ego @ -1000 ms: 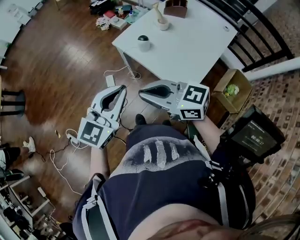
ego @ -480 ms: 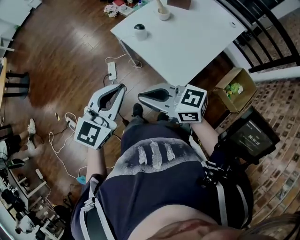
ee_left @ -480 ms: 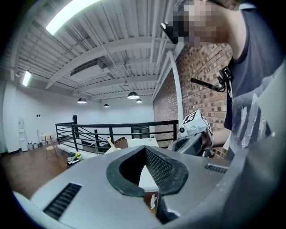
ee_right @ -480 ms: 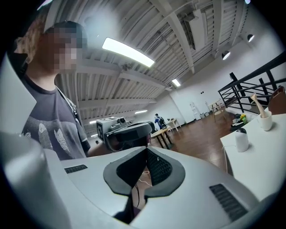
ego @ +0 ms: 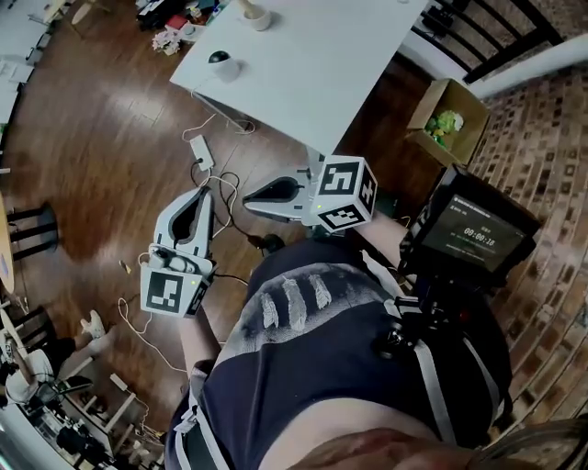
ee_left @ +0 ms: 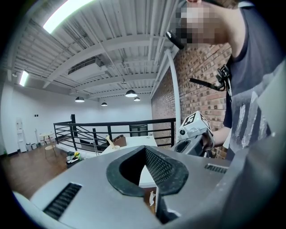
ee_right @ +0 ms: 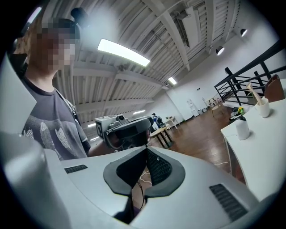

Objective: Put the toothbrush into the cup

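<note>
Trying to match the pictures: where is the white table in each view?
Head view: table at top centre.
Left gripper view: table small, just below centre.
Right gripper view: table at right edge.
Shared landmark: black railing near it.

The black screen (ego: 470, 234) shows timer digits, seemingly 00:00:18.

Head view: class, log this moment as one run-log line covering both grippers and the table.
left gripper: shut, empty | right gripper: shut, empty | both: by person's waist, off the table | cup: on table, a stick standing in it
</note>
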`<action>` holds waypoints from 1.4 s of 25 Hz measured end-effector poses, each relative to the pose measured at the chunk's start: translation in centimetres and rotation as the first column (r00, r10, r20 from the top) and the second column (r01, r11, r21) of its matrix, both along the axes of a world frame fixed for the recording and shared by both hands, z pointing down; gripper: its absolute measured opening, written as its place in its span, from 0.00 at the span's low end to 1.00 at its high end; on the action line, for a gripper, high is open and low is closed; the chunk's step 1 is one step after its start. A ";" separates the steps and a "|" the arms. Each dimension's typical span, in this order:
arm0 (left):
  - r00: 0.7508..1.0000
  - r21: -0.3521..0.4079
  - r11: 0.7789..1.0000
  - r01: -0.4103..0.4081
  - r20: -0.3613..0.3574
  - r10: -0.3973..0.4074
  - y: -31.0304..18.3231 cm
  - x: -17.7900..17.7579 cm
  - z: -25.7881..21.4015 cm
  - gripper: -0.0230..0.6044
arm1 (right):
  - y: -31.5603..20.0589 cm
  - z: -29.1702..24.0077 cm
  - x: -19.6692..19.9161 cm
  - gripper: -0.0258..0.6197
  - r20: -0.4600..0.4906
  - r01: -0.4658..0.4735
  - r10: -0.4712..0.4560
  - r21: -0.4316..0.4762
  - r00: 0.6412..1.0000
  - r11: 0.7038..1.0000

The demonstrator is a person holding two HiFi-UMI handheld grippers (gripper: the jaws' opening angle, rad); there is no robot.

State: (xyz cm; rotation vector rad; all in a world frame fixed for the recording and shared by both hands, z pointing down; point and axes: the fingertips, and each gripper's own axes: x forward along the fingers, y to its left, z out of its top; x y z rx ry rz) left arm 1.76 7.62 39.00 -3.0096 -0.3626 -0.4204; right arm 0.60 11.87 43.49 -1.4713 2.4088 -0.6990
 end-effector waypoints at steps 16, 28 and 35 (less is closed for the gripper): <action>0.996 -0.079 0.997 0.019 -0.080 -0.025 -7.1 -8.9 0.7 0.01 | -5.4 -0.1 -8.0 0.04 -0.046 -0.083 0.080 -0.072 0.996 0.994; 0.990 -0.157 0.979 -0.132 -0.067 0.122 -8.4 -13.4 3.4 0.01 | -5.8 0.8 -12.4 0.04 -0.046 -0.265 0.261 -0.132 0.964 0.955; 0.978 -0.177 0.963 -0.204 -0.068 0.195 -7.7 -13.0 4.3 0.01 | -5.3 0.7 -12.5 0.04 -0.052 -0.327 0.323 -0.133 0.945 0.935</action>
